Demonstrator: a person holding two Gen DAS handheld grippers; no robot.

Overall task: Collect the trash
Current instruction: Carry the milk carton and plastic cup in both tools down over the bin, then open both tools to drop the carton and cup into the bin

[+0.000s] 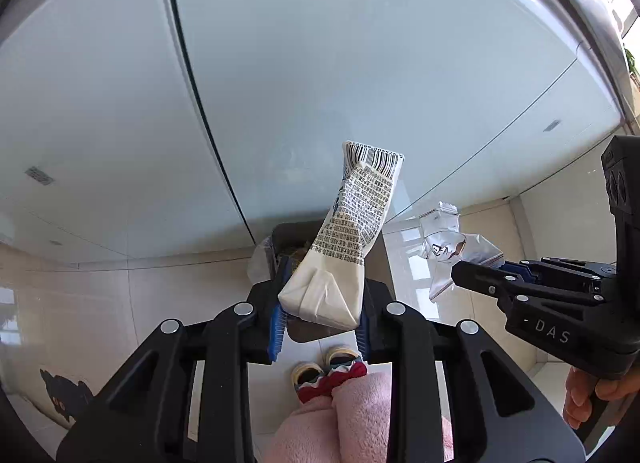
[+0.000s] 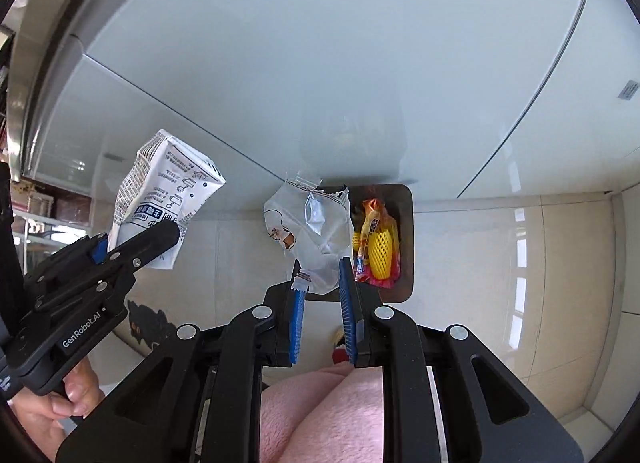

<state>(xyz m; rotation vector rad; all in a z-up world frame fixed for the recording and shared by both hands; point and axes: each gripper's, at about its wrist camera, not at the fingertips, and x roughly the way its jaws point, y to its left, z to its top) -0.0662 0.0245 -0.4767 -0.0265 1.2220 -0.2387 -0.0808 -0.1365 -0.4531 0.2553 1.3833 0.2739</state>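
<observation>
The left gripper [image 1: 320, 303] has its jaws clamped on the folded base of a crumpled white carton [image 1: 344, 239], printed with text and a barcode, which sticks up and away from the pads. The right gripper [image 2: 322, 283] pinches a clear, silvery plastic wrapper [image 2: 316, 231]. Both hang over the dark trash bin [image 2: 406, 223] on the tiled floor [image 2: 500, 263], where a yellow foam net [image 2: 380, 251] and a snack packet [image 2: 370, 223] lie.

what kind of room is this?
Probably a home kitchen or dining area, seen from above. Cues: glossy beige floor tiles, a bin with snack wrappers below, and large pale glass-fronted panels, possibly a fridge. Both grippers hold empty packaging.
</observation>
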